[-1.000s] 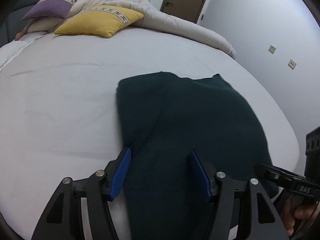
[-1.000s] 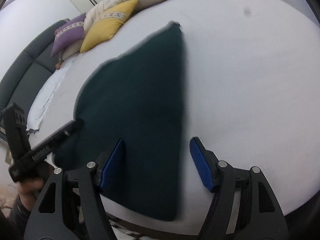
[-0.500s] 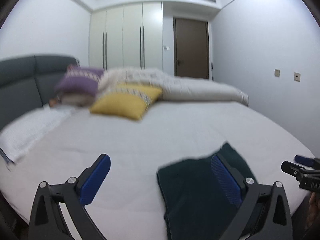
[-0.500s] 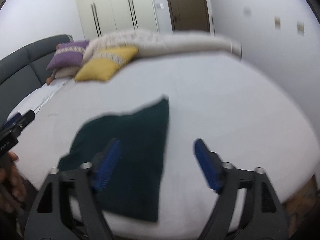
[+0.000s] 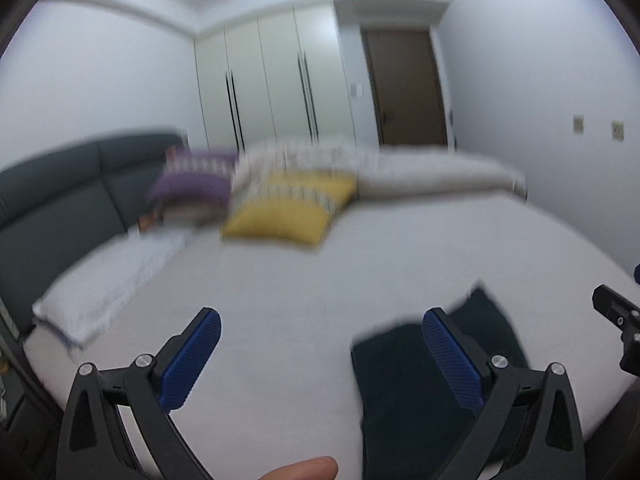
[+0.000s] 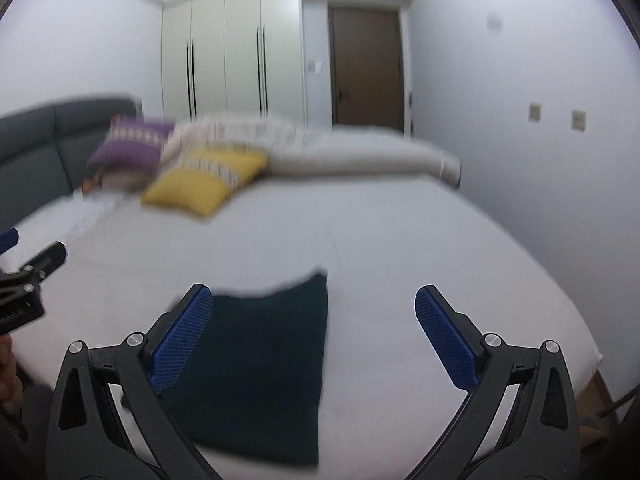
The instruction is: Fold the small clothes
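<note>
Both grippers now sit raised and pulled back from the dark green garment (image 6: pixel 260 372), no longer low over it as a second ago. Left gripper (image 5: pixel 320 360): jaws spread much wider than a second ago, garment now off to its right side rather than between the fingers. Right gripper (image 6: pixel 312 340): jaws also wider. Views tilt up from the bed (image 6: pixel 400 240); wardrobe (image 6: pixel 232 48) and door (image 6: pixel 366 68) come into sight.
</note>
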`<state>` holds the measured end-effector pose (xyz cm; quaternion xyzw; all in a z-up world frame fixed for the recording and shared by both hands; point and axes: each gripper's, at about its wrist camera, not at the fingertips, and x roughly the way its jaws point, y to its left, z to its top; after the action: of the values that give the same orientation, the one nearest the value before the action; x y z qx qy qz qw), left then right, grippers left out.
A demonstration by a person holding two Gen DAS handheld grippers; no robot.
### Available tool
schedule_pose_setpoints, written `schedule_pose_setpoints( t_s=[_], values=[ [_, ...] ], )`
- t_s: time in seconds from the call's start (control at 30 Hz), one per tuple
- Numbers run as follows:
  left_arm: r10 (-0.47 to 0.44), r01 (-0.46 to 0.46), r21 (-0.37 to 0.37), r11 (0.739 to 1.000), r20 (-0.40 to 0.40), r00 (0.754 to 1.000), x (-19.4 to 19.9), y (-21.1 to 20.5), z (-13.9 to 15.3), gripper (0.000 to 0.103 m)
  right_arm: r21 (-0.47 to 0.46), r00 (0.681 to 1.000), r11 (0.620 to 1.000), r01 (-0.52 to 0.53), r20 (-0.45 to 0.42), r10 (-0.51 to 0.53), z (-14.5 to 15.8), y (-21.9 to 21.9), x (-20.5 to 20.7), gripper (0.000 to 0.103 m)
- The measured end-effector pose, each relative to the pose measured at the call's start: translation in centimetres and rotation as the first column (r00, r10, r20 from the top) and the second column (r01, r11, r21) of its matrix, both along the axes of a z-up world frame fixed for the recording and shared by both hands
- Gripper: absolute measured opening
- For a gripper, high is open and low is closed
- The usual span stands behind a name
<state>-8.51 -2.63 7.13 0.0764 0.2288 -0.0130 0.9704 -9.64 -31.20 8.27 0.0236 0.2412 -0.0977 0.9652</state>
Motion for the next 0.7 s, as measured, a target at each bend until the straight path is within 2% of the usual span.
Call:
schedule_pose_setpoints(
  t_s=[0.1,0.17,0.27,0.53,0.7],
  values=[
    [0.007,-0.01,-0.026,1.0,-0.132,0.991,1.5,-0.3,-3.4,0.103,0.001,0.99,0.999,0.048,-0.136,-0.047,-1.9,0.6,2.0,0.103],
    [0.003,-0.011,-0.038,0.999,-0.191,0.982,2.0,-0.4,-5.3,0.103,0.012,0.977,0.998,0.066,-0.203,-0.062,-3.2,1.0,3.1,0.103],
    [0.014,-0.023,-0.034,0.999,-0.234,0.972,2.2,-0.4,-6.9,0.103,-0.001,0.963,0.997,0.072,-0.26,-0.07,-5.1,1.5,4.6,0.103],
    [0.028,-0.039,-0.036,0.999,-0.27,0.963,1.9,-0.1,-8.7,0.103,0.0,0.946,0.998,0.062,-0.319,-0.059,-8.9,3.2,8.1,0.103],
    [0.027,-0.038,-0.034,0.999,-0.28,0.96,1.8,-0.3,-9.0,0.103,0.002,0.943,0.998,0.056,-0.327,-0.053,-9.9,2.6,8.0,0.103]
  ],
)
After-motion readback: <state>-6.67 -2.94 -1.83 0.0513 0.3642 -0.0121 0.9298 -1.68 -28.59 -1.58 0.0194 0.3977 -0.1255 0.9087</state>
